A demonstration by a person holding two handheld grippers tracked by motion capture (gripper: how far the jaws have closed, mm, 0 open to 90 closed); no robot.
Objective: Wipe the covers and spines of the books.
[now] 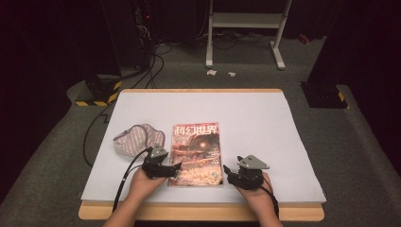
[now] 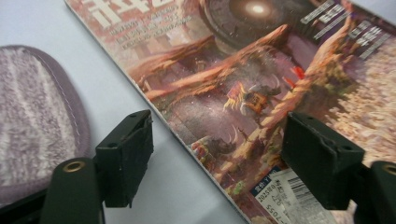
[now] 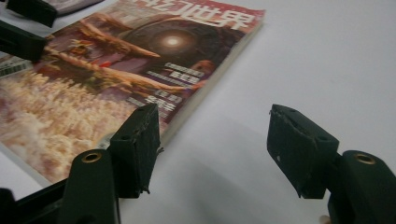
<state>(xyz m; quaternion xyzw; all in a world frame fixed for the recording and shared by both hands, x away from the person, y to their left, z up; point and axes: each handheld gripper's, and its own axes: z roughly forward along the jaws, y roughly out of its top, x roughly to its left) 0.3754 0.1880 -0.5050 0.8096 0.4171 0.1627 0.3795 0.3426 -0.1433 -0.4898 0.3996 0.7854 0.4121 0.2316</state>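
So there's a magazine (image 1: 196,153) lying flat on the white desk (image 1: 265,123), closer to the near edge than the far one and roughly mid-width, cover up with its title end toward the far edge. Just off its left side sits a grey-pink striped cloth pouch (image 1: 138,138), near it but not touching as far as the high view shows.

The left gripper (image 1: 174,171) is down at the magazine's near left corner. In the left gripper view the jaws are spread wide and straddle the magazine's (image 2: 243,93) left edge: one jaw over bare desk beside the pouch (image 2: 37,116), the other over the cover by the barcode. Nothing is pinched.

The right gripper (image 1: 228,171) hovers just off the magazine's near right corner. Its jaws are also gaping, with only bare desk (image 3: 327,60) between them and the magazine (image 3: 140,60) beside one jaw; it grips nothing.
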